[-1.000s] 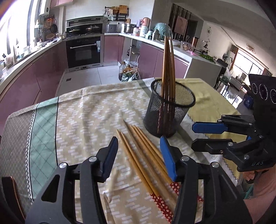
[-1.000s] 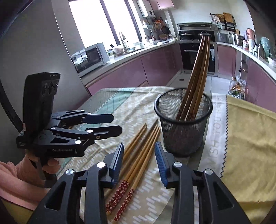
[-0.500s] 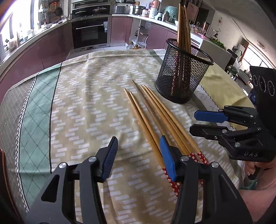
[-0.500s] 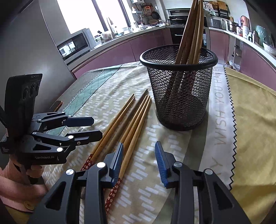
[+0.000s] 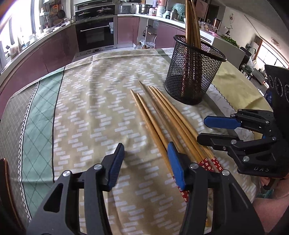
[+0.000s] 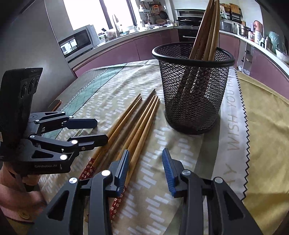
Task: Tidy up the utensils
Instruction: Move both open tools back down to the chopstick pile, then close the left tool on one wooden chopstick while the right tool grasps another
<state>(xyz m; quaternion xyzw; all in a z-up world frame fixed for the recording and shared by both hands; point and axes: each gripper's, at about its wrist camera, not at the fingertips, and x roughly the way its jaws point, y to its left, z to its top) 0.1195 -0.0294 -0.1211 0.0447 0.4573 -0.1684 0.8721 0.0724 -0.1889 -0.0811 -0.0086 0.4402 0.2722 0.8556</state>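
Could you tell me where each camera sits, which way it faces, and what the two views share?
Left wrist: on the left gripper, looking down over loose chopsticks toward the mesh holder; right gripper alongside.
Right wrist: on the right gripper, facing likewise; left gripper and a sleeve show.
Shared: chopsticks, holder, tablecloth.

Daylight from blown-out window (image 6: 115, 12); soft shadows on tablecloth (image 5: 94, 112); sharp focus; fisheye-warped, dark-vignetted edges.

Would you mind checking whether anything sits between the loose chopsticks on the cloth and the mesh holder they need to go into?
Nothing visible does. The loose chopsticks lie beside the mesh holder with only bare tablecloth between them. The holder's mouth is partly taken up by chopsticks already standing inside, leaning to one side.
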